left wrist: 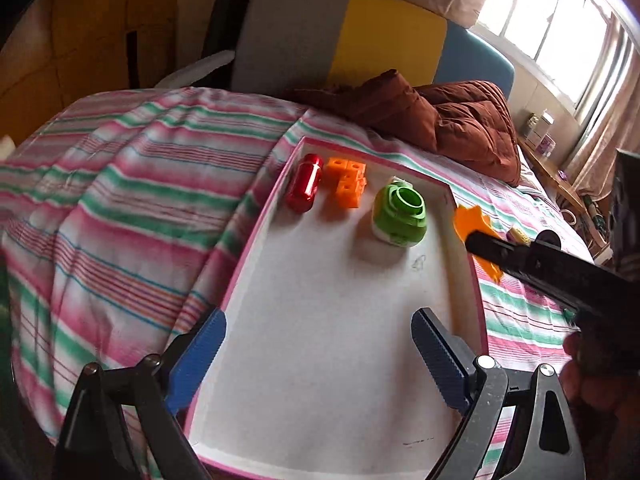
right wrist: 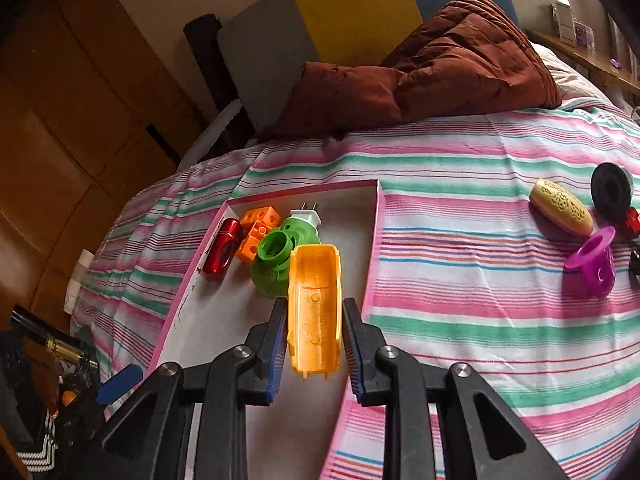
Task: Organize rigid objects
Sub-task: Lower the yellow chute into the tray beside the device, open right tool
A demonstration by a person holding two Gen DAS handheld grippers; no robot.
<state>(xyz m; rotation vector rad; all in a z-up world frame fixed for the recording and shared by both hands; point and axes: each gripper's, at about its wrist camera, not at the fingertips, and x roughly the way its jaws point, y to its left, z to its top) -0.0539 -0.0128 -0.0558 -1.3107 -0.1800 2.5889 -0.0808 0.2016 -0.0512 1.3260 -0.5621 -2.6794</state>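
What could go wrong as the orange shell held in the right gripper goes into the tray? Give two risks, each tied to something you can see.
1. The orange shell, clamped in the right gripper, hangs close to the green plug-in piece; lowering it there may knock that piece into the orange blocks.
2. It hovers near the tray's right wall, so it might catch the rim or land on the striped sheet.

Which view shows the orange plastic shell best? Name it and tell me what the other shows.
The right wrist view: the orange plastic shell sits centred, its hollow inside facing the camera, held in the right gripper. The left wrist view shows only its edge, mostly hidden behind that gripper.
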